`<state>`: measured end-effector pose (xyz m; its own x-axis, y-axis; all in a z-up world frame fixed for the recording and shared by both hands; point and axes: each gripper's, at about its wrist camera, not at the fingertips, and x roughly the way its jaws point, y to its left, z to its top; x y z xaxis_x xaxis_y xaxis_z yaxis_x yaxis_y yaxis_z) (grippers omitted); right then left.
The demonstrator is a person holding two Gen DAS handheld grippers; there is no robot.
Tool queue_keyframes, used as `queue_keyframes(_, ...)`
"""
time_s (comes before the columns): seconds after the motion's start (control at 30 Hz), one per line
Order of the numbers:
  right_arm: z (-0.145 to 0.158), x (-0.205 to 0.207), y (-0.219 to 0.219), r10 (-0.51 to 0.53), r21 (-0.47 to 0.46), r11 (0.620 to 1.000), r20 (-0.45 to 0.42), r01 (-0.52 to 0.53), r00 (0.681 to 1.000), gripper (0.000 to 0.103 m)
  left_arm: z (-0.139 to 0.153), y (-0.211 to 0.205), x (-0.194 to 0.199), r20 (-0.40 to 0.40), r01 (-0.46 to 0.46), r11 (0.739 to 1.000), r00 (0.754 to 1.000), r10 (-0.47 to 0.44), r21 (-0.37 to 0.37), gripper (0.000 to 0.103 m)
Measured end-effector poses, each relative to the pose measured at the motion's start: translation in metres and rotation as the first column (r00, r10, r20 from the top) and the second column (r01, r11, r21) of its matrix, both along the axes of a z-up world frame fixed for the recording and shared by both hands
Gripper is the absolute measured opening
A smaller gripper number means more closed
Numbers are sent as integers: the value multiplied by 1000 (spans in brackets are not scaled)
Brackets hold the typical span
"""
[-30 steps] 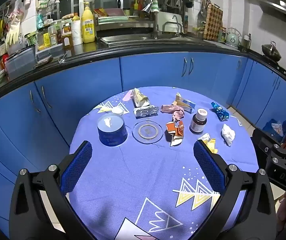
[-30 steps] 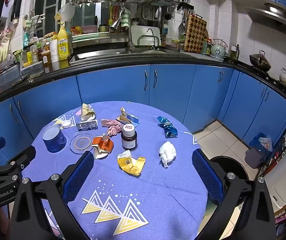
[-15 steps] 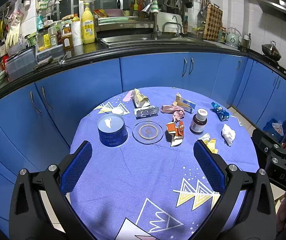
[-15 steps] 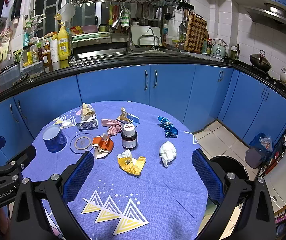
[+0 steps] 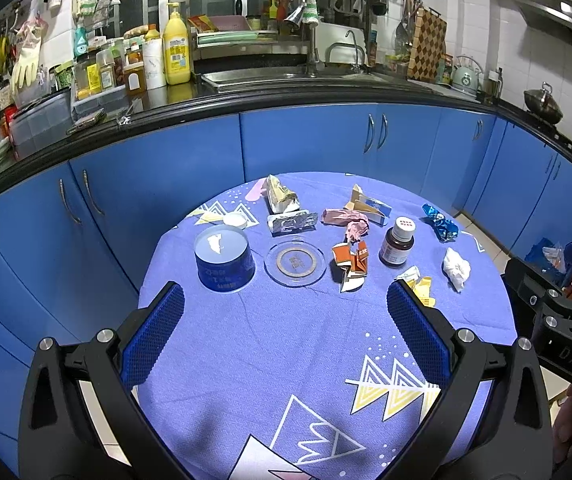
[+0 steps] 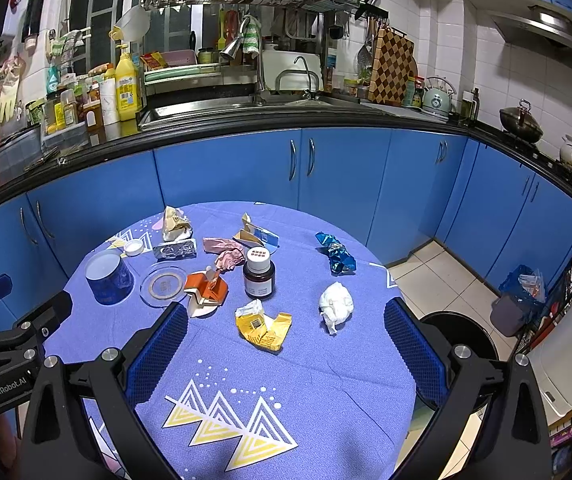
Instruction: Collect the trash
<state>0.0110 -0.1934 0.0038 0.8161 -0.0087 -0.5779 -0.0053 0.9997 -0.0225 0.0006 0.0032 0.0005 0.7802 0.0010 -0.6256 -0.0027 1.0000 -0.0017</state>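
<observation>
Trash lies scattered on a round table with a blue cloth. In the right wrist view I see a yellow wrapper, a white tissue ball, a blue foil wrapper, an orange carton scrap and pink paper. My right gripper hangs open just short of the yellow wrapper, holding nothing. My left gripper is open above the bare cloth, short of the orange carton scrap and a clear lid. A crumpled beige wrapper lies at the far side.
A brown medicine bottle, a blue tin and a small white cap also stand on the table. A black bin sits on the floor right of the table. Blue cabinets and a cluttered counter run behind.
</observation>
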Motion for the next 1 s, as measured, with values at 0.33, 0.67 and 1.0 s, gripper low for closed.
queue_keyframes(0.33, 0, 0, 0, -1, 1, 1000, 0, 1, 1000, 96, 0, -1, 0, 3, 3, 1000, 1000, -3, 1, 100)
queue_keyframes(0.67, -1, 0, 0, 0, 0, 1000, 1, 0, 1000, 96, 0, -1, 0, 5, 2, 1000, 1000, -2, 2, 100)
queue_keyframes(1.0, -1, -1, 0, 0, 0, 1000, 0, 0, 1000, 96, 1, -1, 0, 4, 3, 1000, 1000, -3, 1, 100)
